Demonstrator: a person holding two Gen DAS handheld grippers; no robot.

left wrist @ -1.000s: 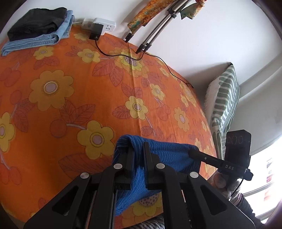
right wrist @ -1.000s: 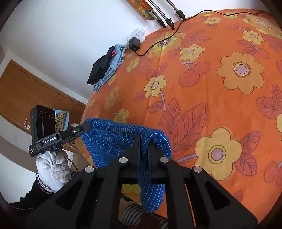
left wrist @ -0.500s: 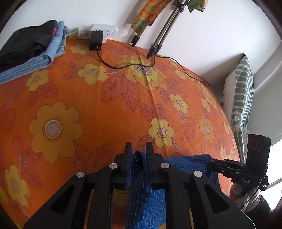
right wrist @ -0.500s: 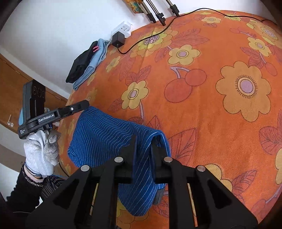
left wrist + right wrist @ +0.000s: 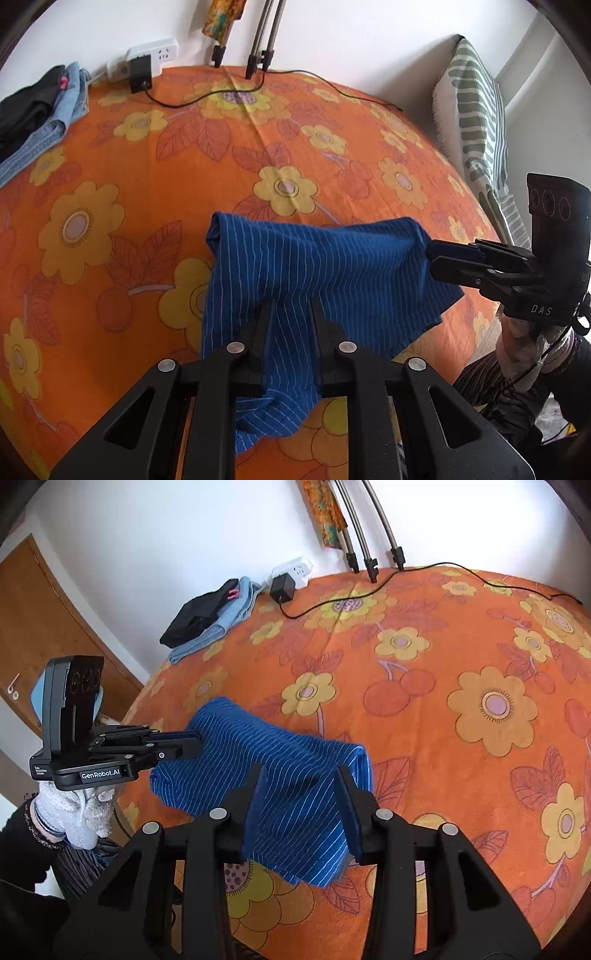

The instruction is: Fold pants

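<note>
Two claws work folded blue striped pants (image 5: 314,273) near the front edge of an orange flowered bed (image 5: 147,155): from the left wrist view, the left claw (image 5: 290,314), pinched shut a second ago, now stands slightly parted over the cloth, while the right claw (image 5: 436,258), marked "DAS", is letting go. From the right wrist view, the right claw (image 5: 299,775) is opening astride the pants (image 5: 280,775), so this fold looks laid down; the left claw (image 5: 192,744) reads "GenRobot.AI".

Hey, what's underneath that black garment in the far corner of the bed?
The black garment lies on folded light-blue denim, which rests on the orange floral sheet. Whatever lies between or beneath those layers is covered.
</note>
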